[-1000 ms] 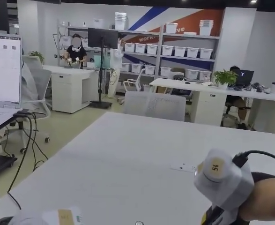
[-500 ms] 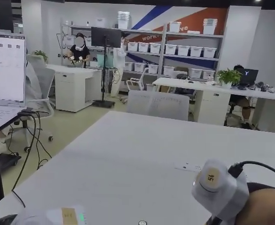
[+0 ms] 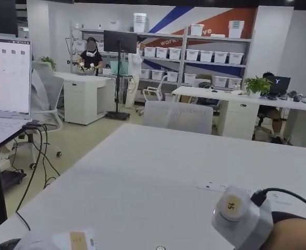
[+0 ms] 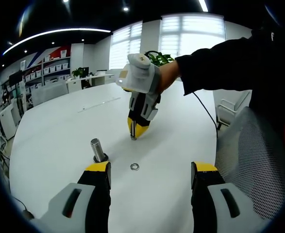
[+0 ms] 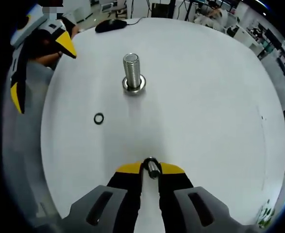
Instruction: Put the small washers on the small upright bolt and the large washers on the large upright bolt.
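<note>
In the right gripper view my right gripper (image 5: 151, 169) is shut, its yellow tips pinching a small dark washer (image 5: 150, 161) over the shiny top of the small upright bolt (image 5: 154, 171). Beyond it stands the large upright bolt (image 5: 132, 70) with washers (image 5: 133, 87) at its foot. One small washer (image 5: 99, 118) lies loose on the white table (image 5: 205, 97). In the left gripper view my left gripper (image 4: 150, 174) is open and holds nothing, just short of the large bolt (image 4: 98, 149) and the loose washer (image 4: 134, 166). The right gripper (image 4: 133, 136) points down onto the table there.
The left gripper (image 5: 40, 43) hangs at the left of the right gripper view. A black mouse (image 5: 110, 25) lies at the table's far edge. In the head view a laptop (image 3: 7, 78) stands at the left, and desks, a chair (image 3: 176, 117) and people are beyond the table.
The right gripper's body has sunk lower and slightly left in the head view. The head camera has shifted a little.
</note>
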Motion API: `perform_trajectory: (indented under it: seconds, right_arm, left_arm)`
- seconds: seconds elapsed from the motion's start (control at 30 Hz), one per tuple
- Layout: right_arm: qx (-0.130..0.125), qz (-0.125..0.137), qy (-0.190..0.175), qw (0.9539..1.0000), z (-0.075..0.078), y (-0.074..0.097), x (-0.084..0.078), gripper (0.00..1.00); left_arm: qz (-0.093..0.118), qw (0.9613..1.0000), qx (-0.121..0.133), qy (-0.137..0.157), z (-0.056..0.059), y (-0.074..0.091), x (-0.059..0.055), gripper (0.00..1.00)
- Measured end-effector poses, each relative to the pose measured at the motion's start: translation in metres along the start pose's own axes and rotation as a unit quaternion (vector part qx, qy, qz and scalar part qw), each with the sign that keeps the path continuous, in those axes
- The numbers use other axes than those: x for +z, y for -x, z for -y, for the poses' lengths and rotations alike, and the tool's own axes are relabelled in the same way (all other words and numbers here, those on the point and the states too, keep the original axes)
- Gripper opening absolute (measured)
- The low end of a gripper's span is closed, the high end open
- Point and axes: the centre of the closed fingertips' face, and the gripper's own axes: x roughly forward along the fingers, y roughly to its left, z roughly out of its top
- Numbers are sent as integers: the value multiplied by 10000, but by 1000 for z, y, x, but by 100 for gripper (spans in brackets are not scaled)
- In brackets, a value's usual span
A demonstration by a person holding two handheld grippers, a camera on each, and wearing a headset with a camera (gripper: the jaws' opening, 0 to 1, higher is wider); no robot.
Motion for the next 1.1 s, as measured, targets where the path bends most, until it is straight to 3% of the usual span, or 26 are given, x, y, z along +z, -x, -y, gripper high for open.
perform_trajectory:
  seconds: [0.33, 0.63, 0.87, 1.1]
  right_arm:
    - [-7, 42, -15, 10000, -2, 1, 1, 15]
    - [-77, 118, -183, 9997, -4, 6, -11, 17]
    - [-42, 163, -241, 9996, -23, 11, -22, 16]
    - [70, 313, -163, 9994, -49, 13, -14, 16]
  left_arm:
    - [-35, 10000, -8, -5, 0, -1, -1, 66]
    - [-28, 10000, -31, -16, 1, -1, 0, 66]
    - [-23, 10000, -51, -24, 3, -1, -1, 66]
    - [-30, 10000, -65, -33, 4, -1, -1, 66]
